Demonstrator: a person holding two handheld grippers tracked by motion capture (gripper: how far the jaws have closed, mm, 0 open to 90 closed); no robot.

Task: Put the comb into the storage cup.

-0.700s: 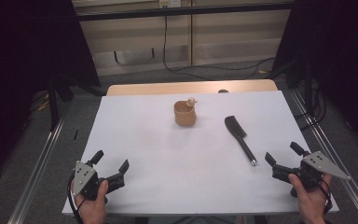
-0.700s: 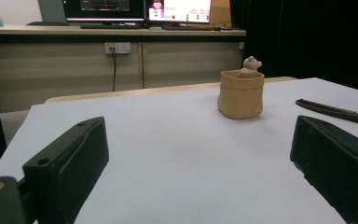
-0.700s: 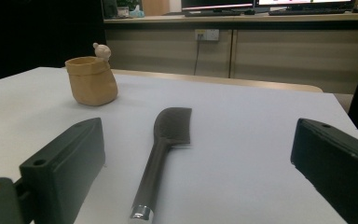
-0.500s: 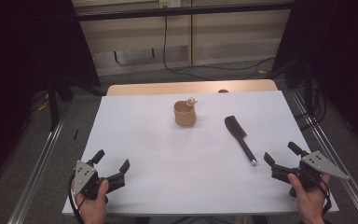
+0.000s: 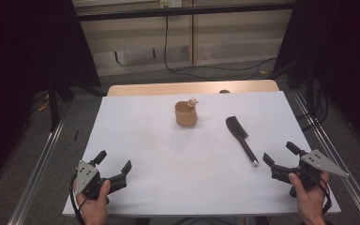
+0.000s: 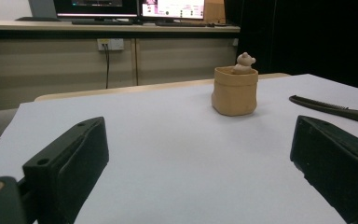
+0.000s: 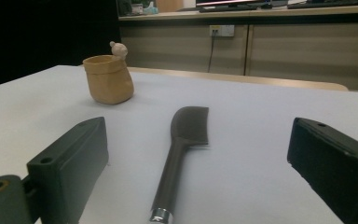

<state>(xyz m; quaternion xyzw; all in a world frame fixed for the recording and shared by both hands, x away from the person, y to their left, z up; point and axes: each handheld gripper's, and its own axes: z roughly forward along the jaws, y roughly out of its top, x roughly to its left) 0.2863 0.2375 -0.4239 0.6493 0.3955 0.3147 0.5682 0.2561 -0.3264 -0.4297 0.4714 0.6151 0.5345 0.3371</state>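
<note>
A small tan cup [image 5: 186, 114] stands far on the white table [image 5: 168, 154]; a tiny bear [image 5: 192, 101] peeks over its rim, body hidden. Right of it lies a black spatula [image 5: 240, 138]. The left claw [image 5: 113, 164] and right claw [image 5: 279, 153], near, gape wide, empty.

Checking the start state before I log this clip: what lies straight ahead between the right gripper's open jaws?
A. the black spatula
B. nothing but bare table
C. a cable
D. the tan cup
A: in the right gripper view the black spatula lies between the open jaws of the right gripper, handle end nearest, while the tan cup stands farther off to the left.
</note>
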